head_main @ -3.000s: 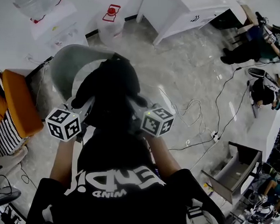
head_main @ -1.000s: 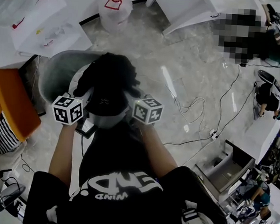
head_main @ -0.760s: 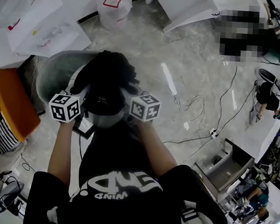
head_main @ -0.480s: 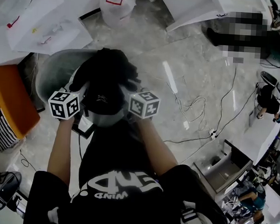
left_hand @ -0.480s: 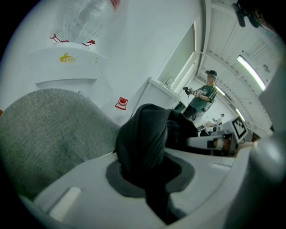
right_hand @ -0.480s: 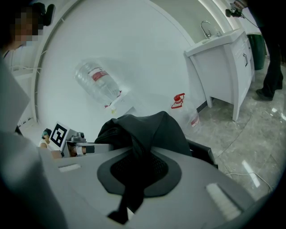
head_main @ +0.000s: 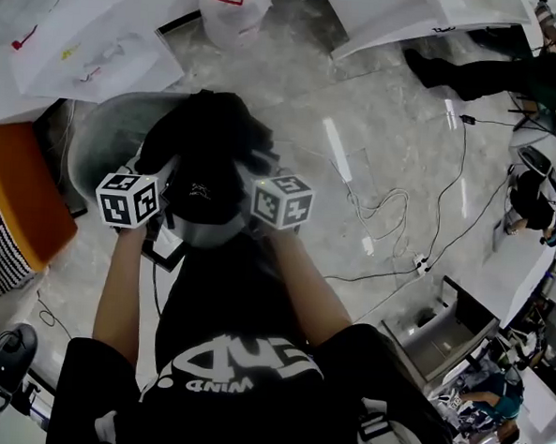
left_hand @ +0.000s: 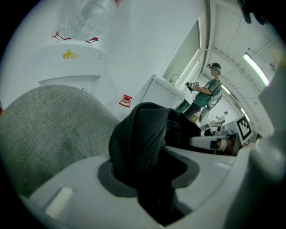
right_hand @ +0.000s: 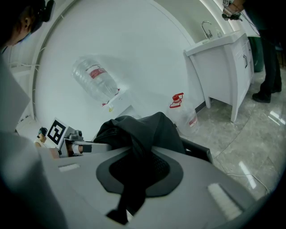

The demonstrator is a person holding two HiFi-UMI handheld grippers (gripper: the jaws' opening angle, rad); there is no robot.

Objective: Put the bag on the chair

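The black bag point(head_main: 207, 156) rests in a heap on the grey upholstered chair point(head_main: 100, 144), against its curved back point(left_hand: 49, 129). My left gripper point(head_main: 156, 188) is at the bag's left side. Its jaws have just been opening and stand apart, with a thick fold of the bag and its zipper point(left_hand: 147, 147) lying loose between them. My right gripper point(head_main: 257, 193) is at the bag's right side. Its jaws have just eased open slightly but still pinch a thin strip of bag fabric point(right_hand: 134, 179). In the head view the fingertips are hidden under the bag.
A white water dispenser point(head_main: 82, 50) and a water jug point(head_main: 237, 0) stand behind the chair. An orange cushion point(head_main: 26, 192) lies at the left. At the right are a white cabinet point(head_main: 403, 18), floor cables point(head_main: 381, 223), a grey box point(head_main: 445, 334) and people.
Both grippers have sunk a little with the bag, which now sits lower on the chair seat. The two marker cubes have drawn slightly closer to the chair.
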